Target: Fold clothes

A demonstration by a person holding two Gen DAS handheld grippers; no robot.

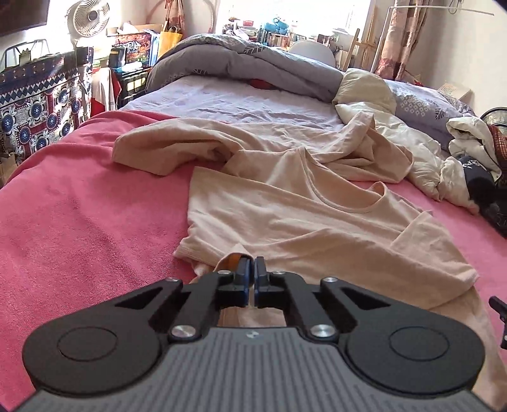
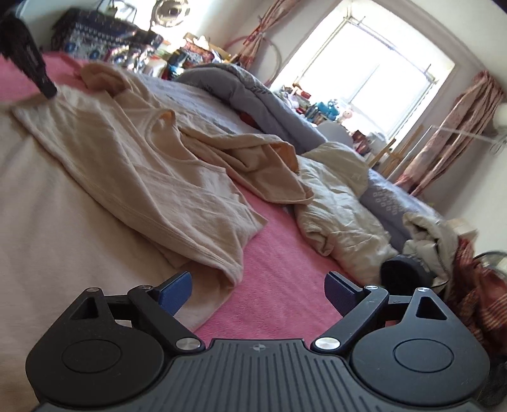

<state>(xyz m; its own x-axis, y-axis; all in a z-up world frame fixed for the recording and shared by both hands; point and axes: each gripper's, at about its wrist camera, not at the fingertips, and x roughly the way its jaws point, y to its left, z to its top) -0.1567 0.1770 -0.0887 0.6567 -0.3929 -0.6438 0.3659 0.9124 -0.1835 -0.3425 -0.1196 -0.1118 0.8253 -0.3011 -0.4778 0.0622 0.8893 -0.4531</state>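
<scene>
Left tongs [image 1: 254, 269] are clamped tight, pinching a little fold of the beige t-shirt [image 1: 317, 222] at its near sleeve edge. Right tongs [image 2: 255, 294] are spread wide with nothing in them, hanging over the pink blanket [image 2: 279, 279] right by the shirt's other sleeve [image 2: 228, 263]. The shirt lies flat-ish on the bed, neckline [image 1: 348, 202] facing up, with more beige fabric [image 1: 177, 145] bunched up just behind it. Past that there's a cream bundle [image 2: 336, 206], a grey duvet [image 1: 253, 60] heaped near the window, and a fan [image 1: 90, 17] off to the side.
</scene>
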